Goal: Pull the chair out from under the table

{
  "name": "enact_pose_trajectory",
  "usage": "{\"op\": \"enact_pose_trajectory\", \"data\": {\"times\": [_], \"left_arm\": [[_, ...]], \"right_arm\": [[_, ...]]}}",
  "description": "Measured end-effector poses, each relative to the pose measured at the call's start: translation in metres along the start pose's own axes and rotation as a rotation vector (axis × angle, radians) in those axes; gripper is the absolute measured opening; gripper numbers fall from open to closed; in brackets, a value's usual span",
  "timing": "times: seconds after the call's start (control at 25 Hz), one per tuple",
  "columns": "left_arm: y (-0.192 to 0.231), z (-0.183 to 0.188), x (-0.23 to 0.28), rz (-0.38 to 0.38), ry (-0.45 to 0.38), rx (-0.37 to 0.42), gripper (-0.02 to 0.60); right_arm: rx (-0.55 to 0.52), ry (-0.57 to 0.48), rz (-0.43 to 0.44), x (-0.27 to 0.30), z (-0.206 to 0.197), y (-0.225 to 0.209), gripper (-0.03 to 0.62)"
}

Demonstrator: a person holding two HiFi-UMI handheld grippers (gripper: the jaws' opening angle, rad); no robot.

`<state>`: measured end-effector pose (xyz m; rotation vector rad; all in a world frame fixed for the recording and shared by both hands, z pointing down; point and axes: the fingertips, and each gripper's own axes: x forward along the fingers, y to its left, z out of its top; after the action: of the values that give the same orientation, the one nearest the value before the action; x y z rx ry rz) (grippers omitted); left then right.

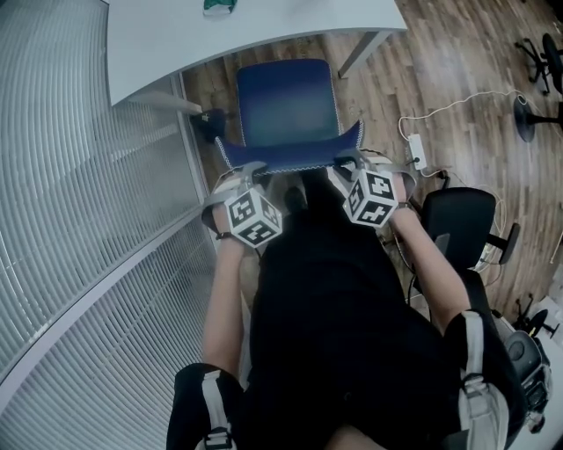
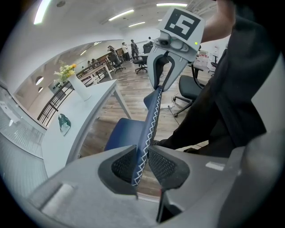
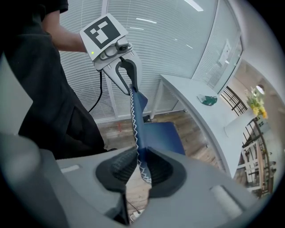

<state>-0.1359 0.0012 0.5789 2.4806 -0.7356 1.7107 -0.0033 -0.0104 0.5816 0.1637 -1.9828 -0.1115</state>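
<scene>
Left tongs (image 2: 141,167) pinch the top edge of the backrest (image 2: 149,124) of a blue upholstered chair (image 1: 286,105). Both dark mesh pads (image 2: 162,167) press on the fabric, and white zigzag stitching runs along the edge between them. Right tongs (image 3: 140,165) do the same: clamped on that backrest edge, with a stitched corner between the pads.

In the head view the left tongs (image 1: 244,170) sit at the backrest's left corner and the right tongs (image 1: 347,161) at its right corner, well apart, both pointing steeply down. Each carries a white marker cube (image 1: 252,218); its print is a blocky black-on-white square pattern.

The chair's seat faces the white curved tabletop (image 1: 220,35). Almost the whole seat shows in front of the tabletop's edge, its far edge just at that edge, and the backrest is toward the person. The person in a black top (image 1: 343,325) stands just behind the backrest, bare forearms running to the grippers.

The tabletop stands on grey legs (image 1: 361,53). On it are a small green object (image 1: 217,7) and, in the gripper views, a white vase with yellow flowers (image 2: 79,87).

The floor is brown wood planks (image 1: 440,70). Left of the chair is a glass wall with white slatted blinds (image 1: 79,176). To the right a white power strip (image 1: 417,151) with a white cable lies on the floor. A black office chair (image 1: 462,220) stands near the person's right arm. Far back in the left gripper view are more black office chairs and standing people, too small to tell more.
</scene>
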Motion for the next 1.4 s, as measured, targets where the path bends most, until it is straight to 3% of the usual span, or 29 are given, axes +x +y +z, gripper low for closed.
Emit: {"op": "enact_pose_trajectory", "data": {"times": [0.68, 1.4], "left_arm": [[-0.083, -0.008, -0.025, -0.039, -0.008, 0.047, 0.083], [-0.155, 0.015, -0.034, -0.057, 0.026, -0.007, 0.083]], "right_arm": [[0.001, 0.024, -0.009, -0.021, -0.018, 0.083, 0.075], [-0.024, 0.025, 0.033, -0.048, -0.059, 0.133, 0.075]]}}
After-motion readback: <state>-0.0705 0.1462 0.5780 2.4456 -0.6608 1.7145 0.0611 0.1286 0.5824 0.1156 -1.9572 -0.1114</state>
